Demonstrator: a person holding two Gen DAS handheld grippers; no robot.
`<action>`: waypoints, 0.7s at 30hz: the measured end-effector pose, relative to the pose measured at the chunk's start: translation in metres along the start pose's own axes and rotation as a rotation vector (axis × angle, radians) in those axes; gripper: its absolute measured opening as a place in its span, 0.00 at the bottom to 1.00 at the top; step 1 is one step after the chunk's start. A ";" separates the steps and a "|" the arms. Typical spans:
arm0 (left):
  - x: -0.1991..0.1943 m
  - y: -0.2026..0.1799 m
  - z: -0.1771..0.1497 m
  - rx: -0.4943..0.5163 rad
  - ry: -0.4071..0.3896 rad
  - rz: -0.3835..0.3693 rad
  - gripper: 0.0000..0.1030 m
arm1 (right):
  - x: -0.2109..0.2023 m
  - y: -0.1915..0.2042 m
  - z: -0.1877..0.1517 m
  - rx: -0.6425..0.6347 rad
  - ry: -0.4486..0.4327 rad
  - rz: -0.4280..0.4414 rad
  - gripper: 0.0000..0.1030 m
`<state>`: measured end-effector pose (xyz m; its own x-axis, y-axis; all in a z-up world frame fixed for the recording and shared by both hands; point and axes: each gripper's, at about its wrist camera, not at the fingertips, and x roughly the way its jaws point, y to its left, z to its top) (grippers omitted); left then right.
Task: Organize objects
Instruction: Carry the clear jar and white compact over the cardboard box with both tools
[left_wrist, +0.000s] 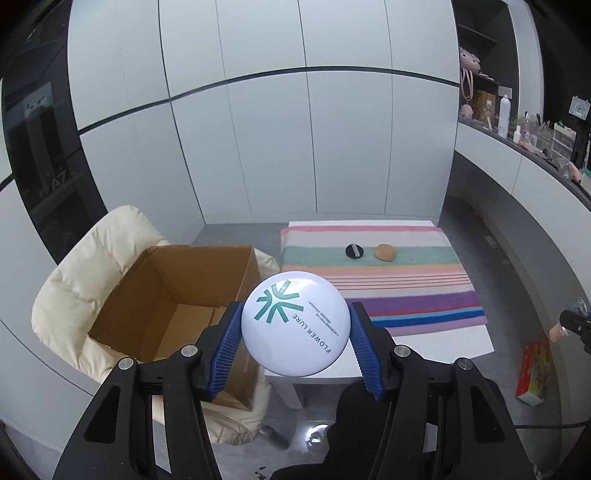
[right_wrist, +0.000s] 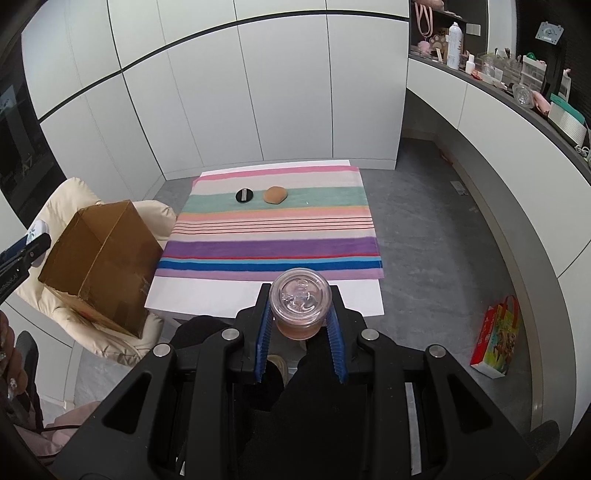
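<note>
A: Left gripper (left_wrist: 295, 328) status?

B: Clamped on white round compact (left_wrist: 294, 323), one blue pad on each side of the rim; printed lid turned toward the lens (teal logo, "FLOWER LURE"). Held in the air, over the near right corner of open cardboard box (left_wrist: 173, 295).

A: Box location?

B: Seated on cream padded chair (left_wrist: 66, 291), just left of white table (left_wrist: 439, 345). Flaps open, interior mostly bare.

A: Right gripper (right_wrist: 300, 325)?

B: Pinched on clear-lidded jar (right_wrist: 298, 300) with pinkish contents, pads pressed against both sides. Held above the table's near edge, lid toward the camera.

A: Beyond the grippers?

B: Striped cloth (right_wrist: 273, 236) spread over most of the table. On its green band, toward the far end: black round puff (right_wrist: 244, 195) and tan sponge (right_wrist: 275, 194), near each other, not touching.

A: Off the table?

B: Colourful carton (right_wrist: 496, 339) lying on grey floor, right of the table. White wall panels behind; cluttered ledge along the right wall (items too small to identify).
</note>
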<state>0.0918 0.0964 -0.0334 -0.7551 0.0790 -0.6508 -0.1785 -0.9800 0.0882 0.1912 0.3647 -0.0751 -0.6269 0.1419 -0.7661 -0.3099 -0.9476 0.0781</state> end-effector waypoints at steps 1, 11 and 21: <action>0.001 0.001 0.000 -0.004 0.005 -0.003 0.57 | 0.001 0.000 0.000 0.001 0.002 -0.003 0.28; 0.022 0.011 -0.003 -0.046 0.084 0.023 0.57 | 0.015 0.002 0.000 -0.007 0.035 0.007 0.28; 0.032 0.045 -0.022 -0.107 0.131 0.105 0.57 | 0.038 0.038 0.005 -0.088 0.080 0.087 0.28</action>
<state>0.0736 0.0509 -0.0663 -0.6762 -0.0419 -0.7356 -0.0299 -0.9960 0.0842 0.1518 0.3358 -0.0984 -0.5882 0.0384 -0.8078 -0.1906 -0.9773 0.0924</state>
